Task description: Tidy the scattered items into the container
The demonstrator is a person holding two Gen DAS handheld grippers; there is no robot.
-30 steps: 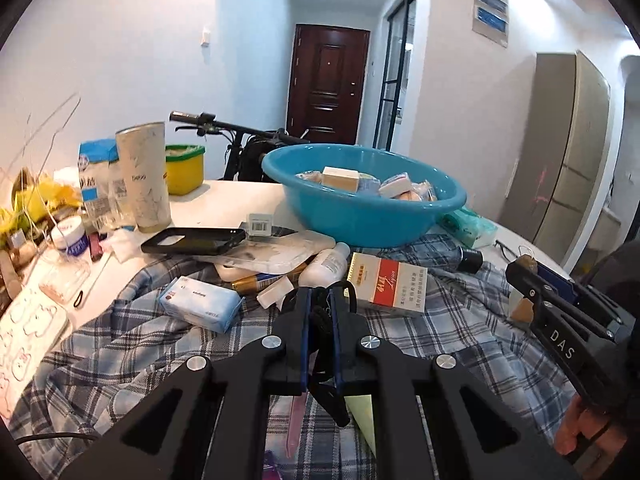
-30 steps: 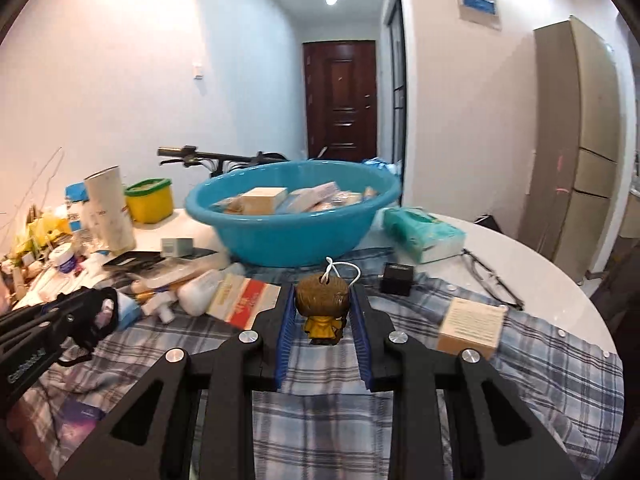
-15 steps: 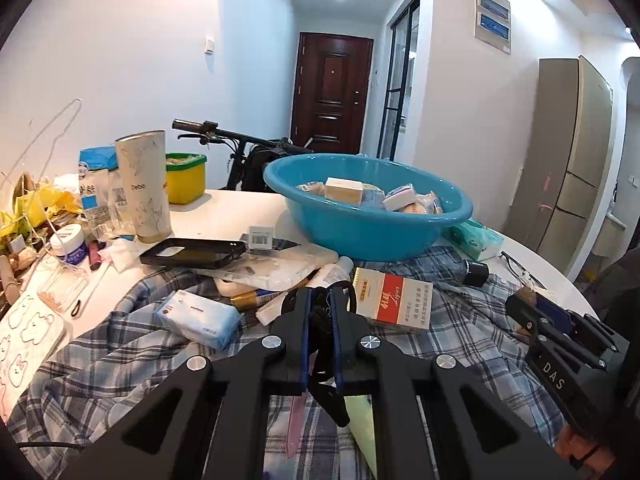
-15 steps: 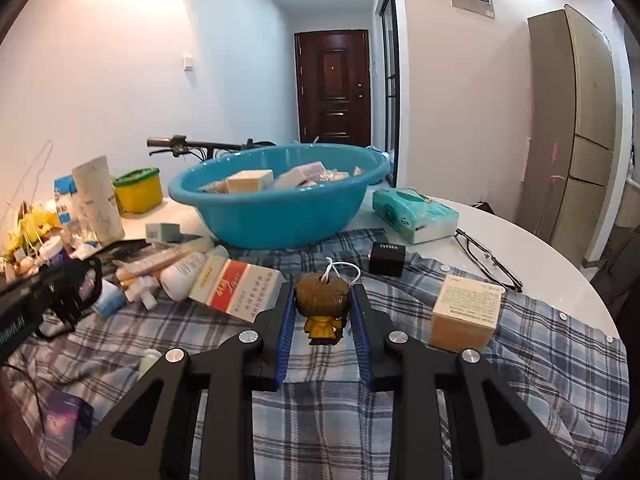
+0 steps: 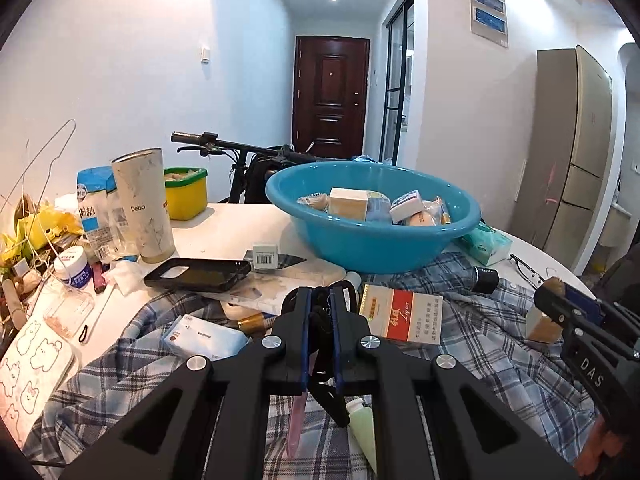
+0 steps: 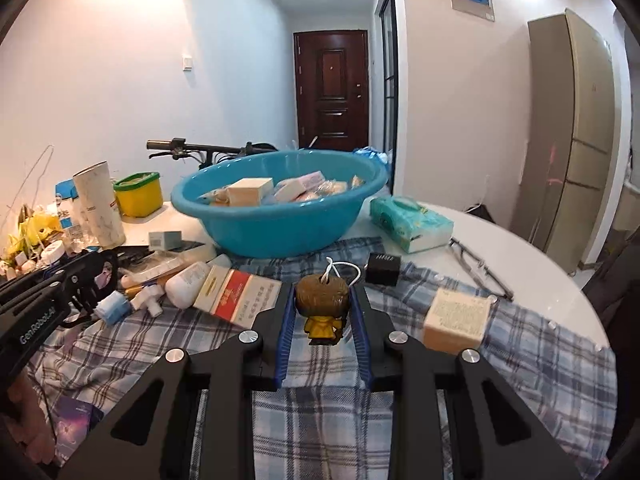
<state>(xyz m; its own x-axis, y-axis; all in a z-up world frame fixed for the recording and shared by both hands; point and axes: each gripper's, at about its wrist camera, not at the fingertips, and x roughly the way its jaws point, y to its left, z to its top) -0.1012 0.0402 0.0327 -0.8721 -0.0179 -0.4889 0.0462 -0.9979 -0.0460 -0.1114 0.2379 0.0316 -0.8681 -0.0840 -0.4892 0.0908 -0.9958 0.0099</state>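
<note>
A blue basin (image 5: 372,240) holding several small boxes and packets stands on the table; it also shows in the right wrist view (image 6: 280,220). My left gripper (image 5: 321,312) is shut on a small black looped item (image 5: 320,322), held above the plaid cloth short of the basin. My right gripper (image 6: 323,312) is shut on a small brown-headed figurine in yellow (image 6: 322,312) with a white cord. The right gripper shows at the right of the left wrist view (image 5: 560,304). The left gripper shows at the left of the right wrist view (image 6: 92,276).
A plaid shirt (image 6: 320,400) covers the table front. On it lie a red-and-white carton (image 5: 402,314), tissue pack (image 5: 204,338), beige box (image 6: 456,318), black cube (image 6: 383,268), white bottle (image 6: 188,284). A phone case (image 5: 198,276), tumbler (image 5: 144,204), yellow tub (image 5: 186,192), green wipes (image 6: 410,222), glasses (image 6: 476,268) surround the basin.
Both grippers have risen and moved a little toward the basin, each still holding its item. The basin's contents show more from above.
</note>
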